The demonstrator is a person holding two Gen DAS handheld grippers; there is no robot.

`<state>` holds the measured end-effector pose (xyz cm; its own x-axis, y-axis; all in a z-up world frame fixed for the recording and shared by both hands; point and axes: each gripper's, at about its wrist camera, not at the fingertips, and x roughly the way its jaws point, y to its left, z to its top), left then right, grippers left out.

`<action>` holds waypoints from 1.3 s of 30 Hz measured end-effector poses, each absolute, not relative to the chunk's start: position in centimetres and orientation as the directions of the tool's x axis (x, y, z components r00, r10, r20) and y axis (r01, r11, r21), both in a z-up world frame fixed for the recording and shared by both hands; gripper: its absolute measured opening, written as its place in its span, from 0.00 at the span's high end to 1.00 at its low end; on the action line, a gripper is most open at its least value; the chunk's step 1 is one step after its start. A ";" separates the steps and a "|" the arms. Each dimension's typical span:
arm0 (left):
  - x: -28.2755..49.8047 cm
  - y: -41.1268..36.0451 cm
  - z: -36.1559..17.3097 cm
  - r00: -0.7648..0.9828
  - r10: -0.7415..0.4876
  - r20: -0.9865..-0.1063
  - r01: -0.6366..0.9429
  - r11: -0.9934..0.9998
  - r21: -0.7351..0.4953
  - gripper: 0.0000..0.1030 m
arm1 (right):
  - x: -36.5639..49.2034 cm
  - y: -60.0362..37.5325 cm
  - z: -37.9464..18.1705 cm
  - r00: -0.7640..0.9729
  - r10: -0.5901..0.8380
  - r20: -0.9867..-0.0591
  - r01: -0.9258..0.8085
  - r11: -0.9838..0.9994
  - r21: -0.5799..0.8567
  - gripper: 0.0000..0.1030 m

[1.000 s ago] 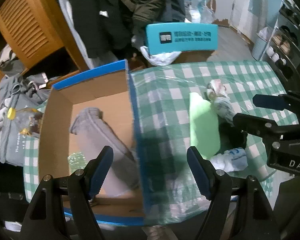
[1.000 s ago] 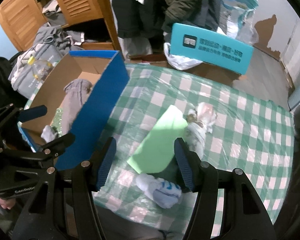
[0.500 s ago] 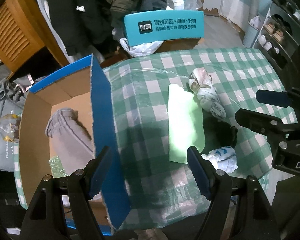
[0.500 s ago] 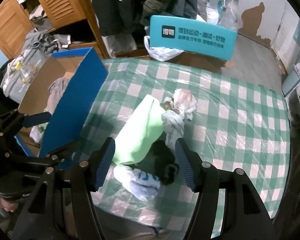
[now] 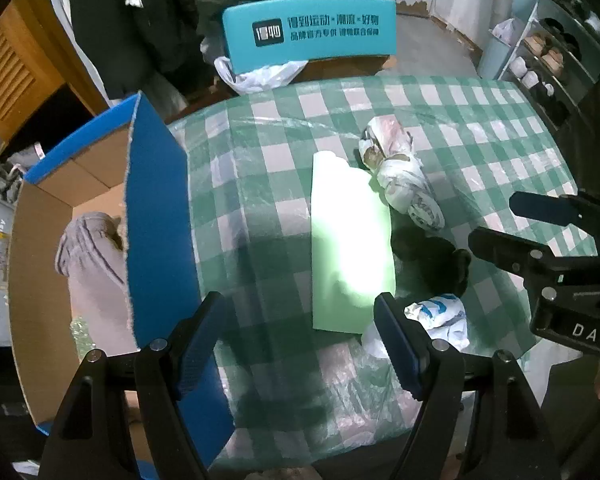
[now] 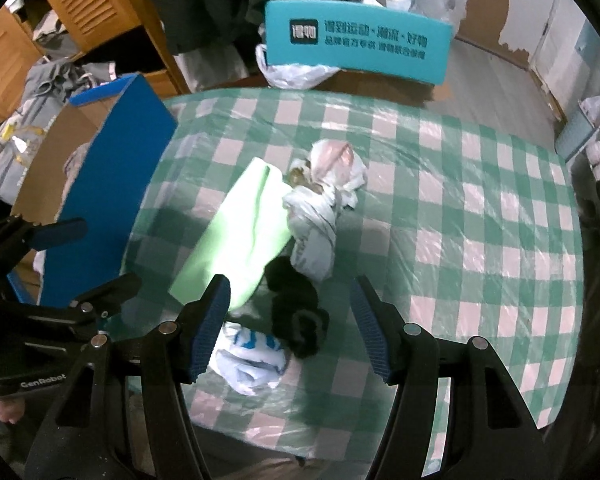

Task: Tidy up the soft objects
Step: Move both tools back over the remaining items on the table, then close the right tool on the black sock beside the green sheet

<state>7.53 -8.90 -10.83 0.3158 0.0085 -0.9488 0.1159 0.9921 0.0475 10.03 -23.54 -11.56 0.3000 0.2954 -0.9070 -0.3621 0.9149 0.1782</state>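
A folded pale green cloth (image 5: 350, 240) (image 6: 240, 236) lies on the green-checked table (image 5: 480, 152) (image 6: 480, 216). Beside it are a white-grey bundle (image 5: 404, 176) (image 6: 320, 216), a black soft item (image 5: 436, 260) (image 6: 296, 308) and a white-blue bundle (image 5: 440, 316) (image 6: 252, 360). A blue cardboard box (image 5: 156, 220) (image 6: 112, 192) at the left holds a grey garment (image 5: 88, 256). My left gripper (image 5: 300, 344) hovers open over the green cloth's near end. My right gripper (image 6: 290, 328) hovers open above the black item and white-blue bundle, holding nothing.
A teal chair back with print (image 5: 312, 36) (image 6: 356, 40) stands behind the table with a white plastic bag (image 5: 256, 76). Dark coats (image 5: 160, 8) hang at the back, a wooden cabinet (image 6: 80, 4) stands left, and shoe shelves (image 5: 552, 52) are at the right.
Both grippers have moved rightward from the box toward the pile and come lower; the green cloth and bundles now sit near their fingertips. Both stay open and empty.
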 end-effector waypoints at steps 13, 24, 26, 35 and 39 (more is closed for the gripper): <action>8.8 -9.6 -13.3 0.267 0.002 -0.964 0.135 0.990 0.039 0.25 | 10.7 -23.9 -14.8 0.237 0.279 -0.931 -0.346 0.919 0.188 0.39; 9.3 -9.6 -15.2 0.225 0.019 -0.974 0.148 0.987 0.054 0.25 | 11.3 -23.1 -17.9 0.173 0.266 -0.948 -0.345 0.918 0.195 0.39; 9.3 -9.6 -15.4 0.221 0.021 -0.975 0.149 0.987 0.055 0.25 | 11.3 -22.9 -18.4 0.160 0.265 -0.951 -0.345 0.918 0.198 0.39; 9.7 -9.4 -15.9 0.210 0.019 -0.977 0.149 0.987 0.052 0.25 | 11.3 -22.5 -20.1 0.107 0.263 -0.959 -0.342 0.915 0.213 0.58; 10.1 -9.7 -16.1 0.204 0.013 -0.979 0.147 0.988 0.043 0.24 | 11.1 -23.0 -19.8 0.115 0.268 -0.957 -0.345 0.914 0.214 0.64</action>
<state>10.08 -9.68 -16.09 0.2040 0.0125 -0.9789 0.1465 0.9883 0.0432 11.08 -22.98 -19.79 0.1147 0.2676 -0.9567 -0.3448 0.9139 0.2143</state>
